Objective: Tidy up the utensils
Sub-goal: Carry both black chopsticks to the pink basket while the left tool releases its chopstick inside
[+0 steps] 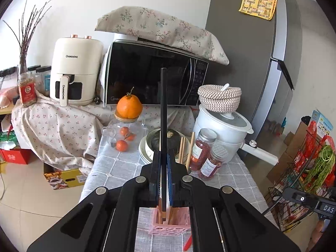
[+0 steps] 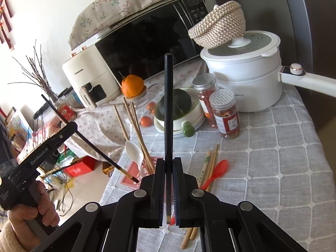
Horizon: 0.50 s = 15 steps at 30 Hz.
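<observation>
Left wrist view has the left gripper (image 1: pixel 163 157) clenched on a long black chopstick (image 1: pixel 163 113) that rises up the frame's centre, its lower end over a pink perforated plastic utensil holder (image 1: pixel 166 224) at the bottom edge — wooden chopsticks already stand inside. Right wrist view shows the right gripper (image 2: pixel 168 163) likewise clamped on a second black chopstick (image 2: pixel 168 109) pointing upward, with the person's left hand (image 2: pixel 31 212) gripping its tool at lower left. Loose bamboo chopsticks (image 2: pixel 208 166) and a red plastic spoon (image 2: pixel 218 171) lie on the grey checked tablecloth (image 2: pixel 273 168) right of centre — a microwave (image 2: pixel 147 42) stands behind.
</observation>
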Each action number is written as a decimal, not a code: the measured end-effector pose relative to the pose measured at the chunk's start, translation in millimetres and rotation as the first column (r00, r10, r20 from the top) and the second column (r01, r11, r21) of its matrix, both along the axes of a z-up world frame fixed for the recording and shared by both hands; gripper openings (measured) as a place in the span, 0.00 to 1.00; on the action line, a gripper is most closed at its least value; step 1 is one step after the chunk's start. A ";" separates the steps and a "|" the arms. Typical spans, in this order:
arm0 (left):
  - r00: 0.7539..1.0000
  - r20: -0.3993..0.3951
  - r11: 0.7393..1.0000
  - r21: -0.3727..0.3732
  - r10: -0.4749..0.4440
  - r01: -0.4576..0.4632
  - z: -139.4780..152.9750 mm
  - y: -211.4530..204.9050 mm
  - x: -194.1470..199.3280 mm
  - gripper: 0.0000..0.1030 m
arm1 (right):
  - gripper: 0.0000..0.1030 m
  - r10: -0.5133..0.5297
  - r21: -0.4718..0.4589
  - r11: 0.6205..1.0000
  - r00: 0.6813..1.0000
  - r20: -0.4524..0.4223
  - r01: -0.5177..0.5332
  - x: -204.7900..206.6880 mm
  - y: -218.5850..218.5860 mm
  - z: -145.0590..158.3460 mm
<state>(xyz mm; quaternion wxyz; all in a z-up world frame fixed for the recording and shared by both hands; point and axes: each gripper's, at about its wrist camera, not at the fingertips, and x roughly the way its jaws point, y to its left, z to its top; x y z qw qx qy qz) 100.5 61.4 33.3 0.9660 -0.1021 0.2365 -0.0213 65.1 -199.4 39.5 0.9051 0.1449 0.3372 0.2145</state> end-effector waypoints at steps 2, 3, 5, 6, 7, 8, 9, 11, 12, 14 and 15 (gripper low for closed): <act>0.999 -0.033 1.000 0.005 0.001 -0.001 -10.1 -1.0 8.4 0.05 | 0.05 -0.001 0.004 1.000 1.000 -0.003 0.001 1.2 -0.3 -0.4; 0.999 -0.045 1.000 0.012 0.004 -0.003 -15.4 -2.5 11.4 0.05 | 0.05 -0.004 0.004 1.000 1.000 -0.003 0.004 1.4 -0.3 -0.3; 0.997 -0.072 1.000 0.018 -0.007 0.008 -26.2 -4.7 18.9 0.05 | 0.05 -0.007 0.003 1.000 1.000 -0.001 0.007 1.5 -0.6 0.6; 0.996 -0.088 1.000 0.018 -0.011 0.013 -31.3 -5.7 22.5 0.05 | 0.05 -0.008 0.002 1.000 1.000 0.002 0.008 1.0 -0.7 1.5; 0.995 -0.098 1.000 0.019 -0.015 0.016 -35.3 -6.7 25.6 0.05 | 0.05 -0.010 -0.001 1.000 1.000 0.007 0.010 0.8 -0.2 2.7; 0.995 -0.102 1.000 0.020 -0.020 0.022 -38.1 -7.6 27.8 0.05 | 0.05 -0.010 -0.002 1.000 1.000 0.013 0.010 0.8 -0.3 3.8; 0.994 -0.105 0.999 0.021 -0.024 0.027 -40.0 -8.6 29.6 0.05 | 0.05 -0.010 -0.002 1.000 1.000 0.017 0.010 1.0 0.4 4.7; 0.993 -0.113 0.999 0.020 -0.033 0.035 -42.1 -10.3 31.7 0.05 | 0.05 -0.009 0.002 1.000 1.000 0.022 0.009 1.8 2.9 6.1; 0.992 -0.118 0.999 0.014 -0.036 0.038 -42.5 -10.1 31.4 0.06 | 0.05 -0.006 0.004 1.000 1.000 0.023 0.006 2.9 4.5 7.1; 0.989 -0.142 0.999 0.000 -0.042 0.043 -41.1 -8.2 27.5 0.06 | 0.05 0.001 0.000 1.000 1.000 0.024 -0.001 4.3 9.6 9.2; 0.987 -0.153 0.999 -0.011 -0.046 0.045 -39.1 -6.4 23.6 0.08 | 0.05 0.010 -0.005 1.000 1.000 0.026 -0.010 4.6 12.7 11.1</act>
